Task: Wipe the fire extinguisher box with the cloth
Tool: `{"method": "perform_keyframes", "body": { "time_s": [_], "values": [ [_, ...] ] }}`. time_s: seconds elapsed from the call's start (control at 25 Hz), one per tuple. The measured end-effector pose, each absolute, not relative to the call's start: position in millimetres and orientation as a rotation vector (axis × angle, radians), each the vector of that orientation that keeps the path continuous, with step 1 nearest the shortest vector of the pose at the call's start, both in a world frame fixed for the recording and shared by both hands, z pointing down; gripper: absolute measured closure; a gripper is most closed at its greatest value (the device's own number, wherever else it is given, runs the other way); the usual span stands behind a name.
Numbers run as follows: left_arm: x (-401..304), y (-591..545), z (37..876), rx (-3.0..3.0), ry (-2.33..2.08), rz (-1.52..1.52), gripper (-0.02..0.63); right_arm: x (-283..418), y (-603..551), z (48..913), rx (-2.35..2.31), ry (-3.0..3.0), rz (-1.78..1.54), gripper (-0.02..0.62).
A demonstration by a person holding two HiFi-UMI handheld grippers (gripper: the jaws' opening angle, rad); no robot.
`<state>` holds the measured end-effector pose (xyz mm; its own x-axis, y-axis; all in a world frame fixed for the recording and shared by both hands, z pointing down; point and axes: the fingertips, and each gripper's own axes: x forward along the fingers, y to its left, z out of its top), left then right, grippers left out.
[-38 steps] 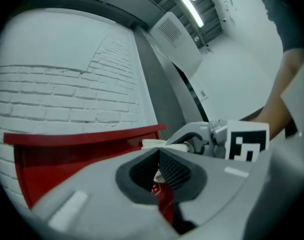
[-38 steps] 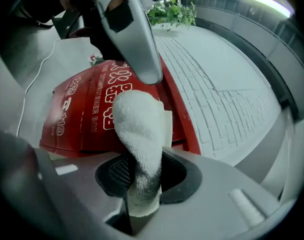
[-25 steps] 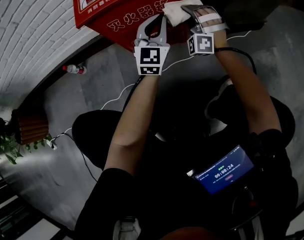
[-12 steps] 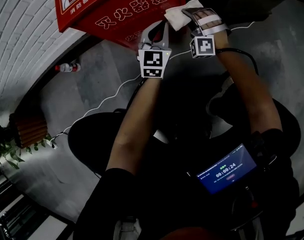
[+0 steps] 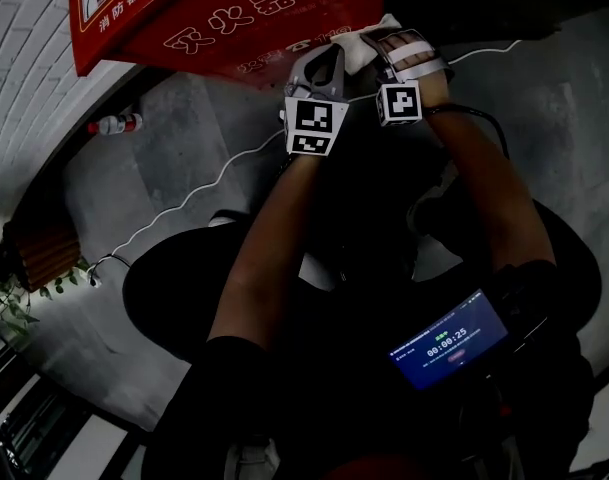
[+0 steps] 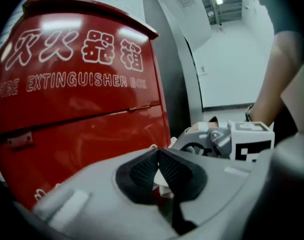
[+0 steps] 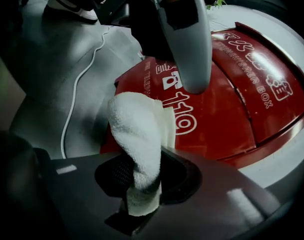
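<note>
Wipe looks mid-run at best: the fire extinguisher box [image 5: 214, 18] shows no streaks or clean patches, so I can't say how much is covered. Judging by that, most of the red front is left to do

Right gripper [image 7: 142, 176] is clamped on the cloth [image 7: 137, 134], which sticks up past the jaws in front of the "119" print at centre frame. Contact with the panel can't be confirmed

Left gripper [image 6: 158, 171] has its jaws closed on nothing, just beside the right one, upper middle of the head view
</note>
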<state>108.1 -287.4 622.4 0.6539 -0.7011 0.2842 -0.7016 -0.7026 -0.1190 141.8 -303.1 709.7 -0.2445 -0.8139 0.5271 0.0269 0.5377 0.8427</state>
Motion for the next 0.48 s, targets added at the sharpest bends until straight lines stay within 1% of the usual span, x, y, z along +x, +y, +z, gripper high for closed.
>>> {"method": "perform_keyframes", "body": {
  "time_s": [0.32, 0.48],
  "values": [
    [99.2, -291.7, 657.4, 2.777, -1.22, 0.53, 0.603, 138.6, -302.6, 762.7, 0.643, -1.661, -0.848, 0.492],
    [90.7, -292.9, 663.6, 2.743, -1.237, 0.533, 0.603, 145.4, -297.1, 784.7, 0.53, -1.59, -0.774, 0.492]
  ]
}}
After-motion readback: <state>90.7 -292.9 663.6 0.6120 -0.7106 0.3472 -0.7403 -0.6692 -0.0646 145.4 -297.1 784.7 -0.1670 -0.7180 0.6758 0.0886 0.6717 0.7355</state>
